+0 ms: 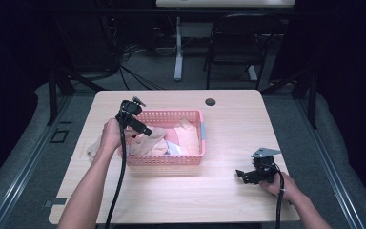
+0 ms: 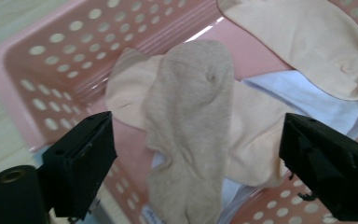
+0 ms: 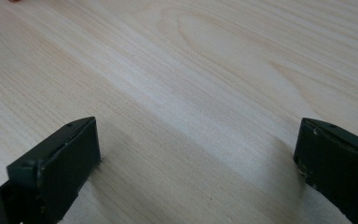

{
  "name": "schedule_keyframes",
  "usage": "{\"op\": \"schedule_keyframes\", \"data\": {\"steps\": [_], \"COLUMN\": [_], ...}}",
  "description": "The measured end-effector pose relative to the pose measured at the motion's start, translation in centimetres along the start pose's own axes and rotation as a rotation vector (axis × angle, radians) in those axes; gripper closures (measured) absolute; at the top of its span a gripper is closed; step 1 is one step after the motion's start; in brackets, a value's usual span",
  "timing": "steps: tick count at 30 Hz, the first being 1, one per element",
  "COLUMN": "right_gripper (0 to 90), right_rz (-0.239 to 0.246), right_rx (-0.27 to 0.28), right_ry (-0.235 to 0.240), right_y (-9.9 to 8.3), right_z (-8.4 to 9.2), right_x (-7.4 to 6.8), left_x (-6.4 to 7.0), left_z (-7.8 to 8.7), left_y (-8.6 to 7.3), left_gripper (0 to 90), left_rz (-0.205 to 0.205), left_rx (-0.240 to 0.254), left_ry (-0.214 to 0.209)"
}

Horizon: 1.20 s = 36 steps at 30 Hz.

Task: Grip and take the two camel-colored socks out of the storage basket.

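A dark room, a chair and cables behind a pale wooden table. From above, my left gripper hangs over the pink basket, where socks lie heaped; another pale cloth lies on the table just left of the basket, half hidden by my hand. My right gripper rests near the table's right edge.

Left gripper view: jaws apart, nothing pinched, straddling the tan sock lying atop a peach sock. I judge the pick not yet made and everything in the basket still to sort.

Right gripper view: jaws wide apart over bare wood, holding nothing.
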State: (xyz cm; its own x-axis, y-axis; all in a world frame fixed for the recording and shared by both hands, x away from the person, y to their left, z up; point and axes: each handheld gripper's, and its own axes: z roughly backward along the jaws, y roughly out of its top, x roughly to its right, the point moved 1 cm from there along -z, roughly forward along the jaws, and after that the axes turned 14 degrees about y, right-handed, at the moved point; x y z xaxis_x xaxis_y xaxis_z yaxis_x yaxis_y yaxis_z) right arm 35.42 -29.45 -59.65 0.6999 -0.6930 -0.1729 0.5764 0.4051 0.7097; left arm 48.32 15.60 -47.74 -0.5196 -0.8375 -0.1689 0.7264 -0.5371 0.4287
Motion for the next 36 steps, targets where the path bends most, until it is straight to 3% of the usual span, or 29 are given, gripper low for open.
{"op": "schedule_keyframes", "data": {"steps": [7,17,23,26,28,36], "right_gripper": [0.0,0.0,0.0,0.0,0.0,0.0], "right_rz": [-0.002,0.002,0.003,0.002,0.003,0.003], "right_rx": [0.000,-0.004,-0.004,-0.003,-0.004,-0.004], "right_ry": [-0.001,-0.001,-0.001,0.000,0.000,-0.003], "right_y": [0.0,-0.1,-0.1,-0.1,-0.1,-0.1], "right_z": [0.0,0.1,0.1,0.1,0.1,0.1], "right_x": [0.0,0.0,0.0,0.0,0.0,0.0], "left_x": [1.2,1.9,1.8,1.7,1.7,1.6], "left_z": [-2.8,-5.3,-6.6,-6.9,-6.6,-4.0], "left_y": [0.5,0.1,0.0,-0.2,-0.2,-0.1], "left_gripper": [24.6,41.9,57.9,76.6,84.0,86.2], "left_rz": [0.000,0.006,0.022,0.038,0.033,0.000], "left_rx": [-0.061,-0.157,-0.220,-0.217,-0.210,-0.144], "left_ry": [-0.011,0.031,0.048,0.033,0.029,0.025]}}
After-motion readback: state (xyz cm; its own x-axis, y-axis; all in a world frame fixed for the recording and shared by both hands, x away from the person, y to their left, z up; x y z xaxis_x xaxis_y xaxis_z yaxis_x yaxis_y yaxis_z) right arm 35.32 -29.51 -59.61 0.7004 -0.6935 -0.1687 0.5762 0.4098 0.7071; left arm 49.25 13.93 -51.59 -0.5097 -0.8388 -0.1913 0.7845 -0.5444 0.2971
